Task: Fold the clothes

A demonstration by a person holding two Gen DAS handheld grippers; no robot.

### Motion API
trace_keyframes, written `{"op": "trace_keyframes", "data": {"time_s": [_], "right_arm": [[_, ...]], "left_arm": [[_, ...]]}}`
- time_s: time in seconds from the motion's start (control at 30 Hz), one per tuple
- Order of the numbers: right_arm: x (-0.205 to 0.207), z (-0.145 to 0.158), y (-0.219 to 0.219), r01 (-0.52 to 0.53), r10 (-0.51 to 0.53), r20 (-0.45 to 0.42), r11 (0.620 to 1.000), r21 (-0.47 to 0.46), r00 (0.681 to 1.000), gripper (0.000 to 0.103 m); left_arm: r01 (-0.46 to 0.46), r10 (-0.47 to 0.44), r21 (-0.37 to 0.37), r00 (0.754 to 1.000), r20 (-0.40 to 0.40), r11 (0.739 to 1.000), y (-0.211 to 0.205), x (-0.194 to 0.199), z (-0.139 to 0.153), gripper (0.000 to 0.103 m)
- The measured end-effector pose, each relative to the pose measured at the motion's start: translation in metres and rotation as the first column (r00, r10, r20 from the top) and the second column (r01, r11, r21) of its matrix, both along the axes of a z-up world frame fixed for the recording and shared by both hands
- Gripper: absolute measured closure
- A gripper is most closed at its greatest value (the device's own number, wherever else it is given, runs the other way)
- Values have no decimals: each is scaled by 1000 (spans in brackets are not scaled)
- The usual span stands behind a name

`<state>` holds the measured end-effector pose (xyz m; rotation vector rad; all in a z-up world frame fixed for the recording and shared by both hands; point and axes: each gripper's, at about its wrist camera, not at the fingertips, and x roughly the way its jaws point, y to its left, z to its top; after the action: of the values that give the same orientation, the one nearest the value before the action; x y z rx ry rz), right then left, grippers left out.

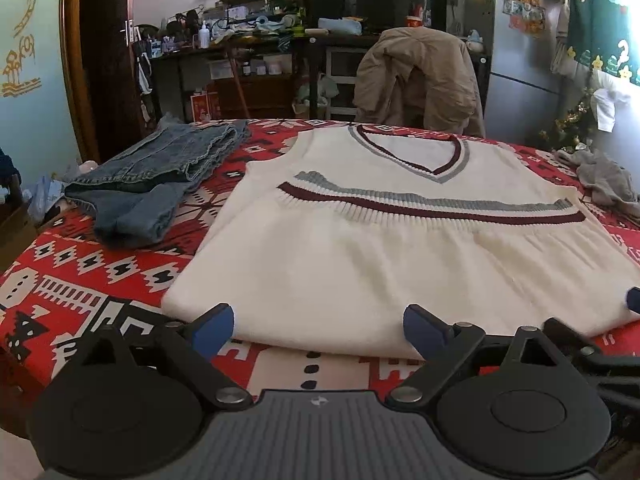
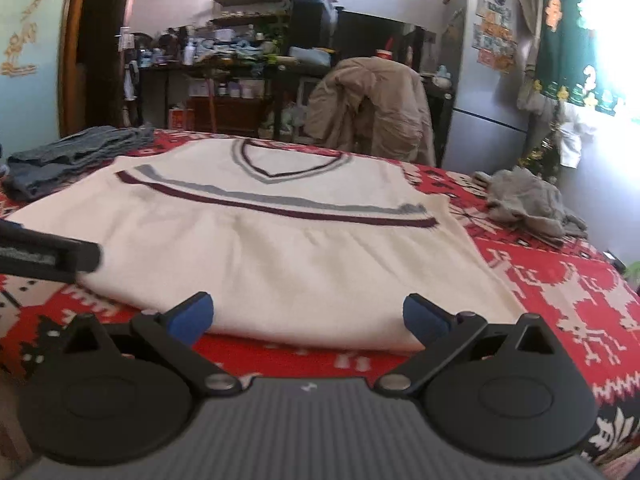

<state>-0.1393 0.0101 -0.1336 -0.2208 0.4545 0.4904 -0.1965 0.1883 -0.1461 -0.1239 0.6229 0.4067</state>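
Observation:
A cream knit vest (image 1: 384, 264) with maroon and grey stripes lies on the red patterned tablecloth (image 1: 80, 276), its bottom part folded up so the striped hem crosses its chest. My left gripper (image 1: 319, 328) is open, blue pads either side of the near folded edge, left part. My right gripper (image 2: 308, 318) is open too, at the same edge of the vest (image 2: 280, 248) further right. The right gripper's blue tip (image 1: 633, 300) shows at the left wrist view's right edge. The left gripper's black body (image 2: 48, 254) reaches in from the left in the right wrist view.
Folded blue jeans (image 1: 160, 176) lie at the table's far left. A crumpled grey garment (image 2: 528, 200) sits far right. Behind the table stands a chair draped with a tan jacket (image 1: 420, 80), then cluttered shelves (image 1: 260, 20) and a fridge (image 2: 492, 80).

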Motion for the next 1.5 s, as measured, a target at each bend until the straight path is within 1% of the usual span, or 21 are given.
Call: {"op": "trace_keyframes", "data": {"time_s": [0.37,0.47,0.57,0.6,0.67,0.73,0.83,0.93,1.0,1.13,1.23,1.33,1.5], "right_arm": [[20,1,-40,130,-130,-32,991,8,991,1],[20,3,-45,165,-165,-20,986,10,986,1],[23,5,-52,191,-190,-31,981,21,981,1],[24,4,-53,196,-196,-31,980,13,980,1],[25,3,-54,205,-205,-25,979,-5,978,1],[25,4,-53,210,-211,-18,977,-15,977,1],[19,6,-48,161,-161,-4,987,-5,987,1],[11,5,-35,109,-107,23,992,-62,994,1],[10,3,-33,107,-105,31,992,-74,994,1],[16,5,-41,175,-173,26,982,-66,985,1],[21,5,-49,213,-213,4,976,-53,977,1],[23,5,-52,256,-254,31,964,-75,967,1],[25,5,-54,289,-283,67,951,-113,957,1]], "left_arm": [[-1,1,-9,1000,-9,1000,3,-1,-1,10],[-1,1,-10,1000,-13,1000,4,-3,-1,9],[-29,29,-26,999,-27,999,11,-3,-2,6],[-41,40,-32,999,-31,999,14,-4,-3,4],[-69,68,-44,997,-29,997,19,-5,-2,4],[-91,89,-51,996,-28,995,24,-6,-2,4],[-99,98,-59,995,-26,993,26,-8,-1,5],[-99,97,-59,995,-27,993,27,-8,-1,5],[-100,98,-61,995,-27,993,27,-8,0,5],[-100,99,-58,995,-30,993,27,-8,0,5],[-99,98,-55,995,-30,994,27,-7,0,5],[-99,98,-55,995,-30,994,27,-7,-1,5],[-99,97,-55,995,-31,994,26,-7,-1,5]]}}
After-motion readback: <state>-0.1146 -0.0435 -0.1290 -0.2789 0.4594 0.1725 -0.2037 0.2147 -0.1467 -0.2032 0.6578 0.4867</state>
